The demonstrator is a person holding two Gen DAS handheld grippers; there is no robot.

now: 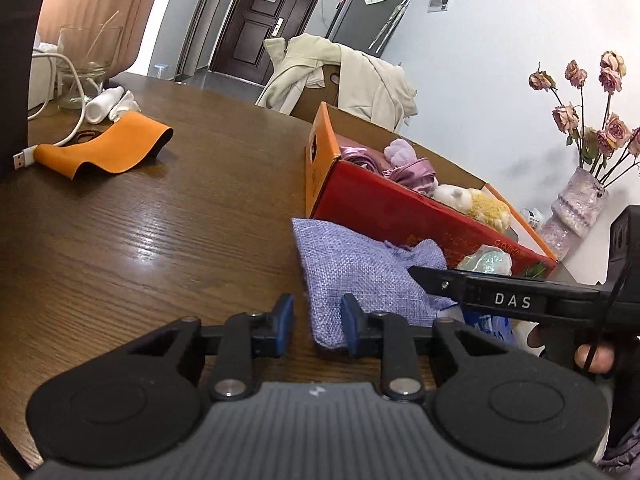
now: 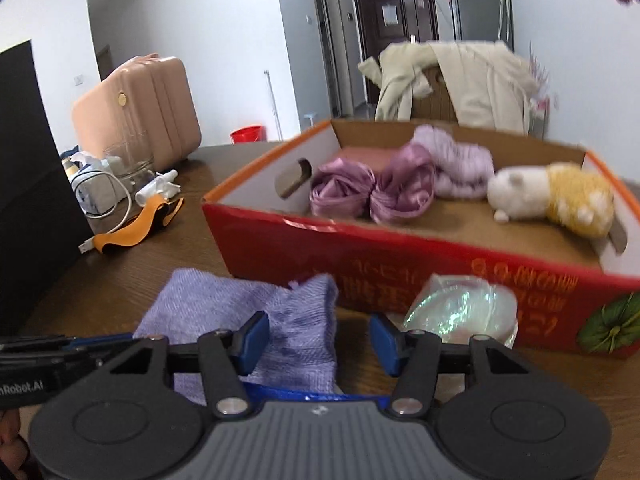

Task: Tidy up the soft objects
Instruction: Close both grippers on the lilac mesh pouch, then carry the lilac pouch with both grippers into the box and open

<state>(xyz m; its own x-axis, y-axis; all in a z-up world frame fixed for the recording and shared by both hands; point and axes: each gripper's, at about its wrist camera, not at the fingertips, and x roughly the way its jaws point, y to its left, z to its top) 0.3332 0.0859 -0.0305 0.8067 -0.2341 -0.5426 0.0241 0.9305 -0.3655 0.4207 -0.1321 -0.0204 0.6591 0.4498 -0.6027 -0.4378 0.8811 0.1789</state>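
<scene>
A lilac woven pouch (image 1: 360, 276) lies on the wooden table in front of the red and orange cardboard box (image 1: 400, 208). My left gripper (image 1: 316, 320) is open, its jaws straddling the pouch's near left edge. My right gripper (image 2: 318, 340) is open over the pouch's right side (image 2: 280, 320); its arm also crosses the left wrist view (image 1: 512, 292). An iridescent wrapped bundle (image 2: 460, 308) sits by the box wall. Inside the box (image 2: 400, 248) lie purple satin items (image 2: 372, 188), a lilac fluffy item (image 2: 456, 160) and a white-and-yellow plush (image 2: 552, 196).
An orange cloth (image 1: 108, 148), a white cable, a white bottle (image 1: 104, 102) and a glass vase (image 1: 86, 64) sit at the table's far left. A chair with a beige coat (image 1: 340, 72) stands behind the box. A vase of dried roses (image 1: 576, 200) stands right.
</scene>
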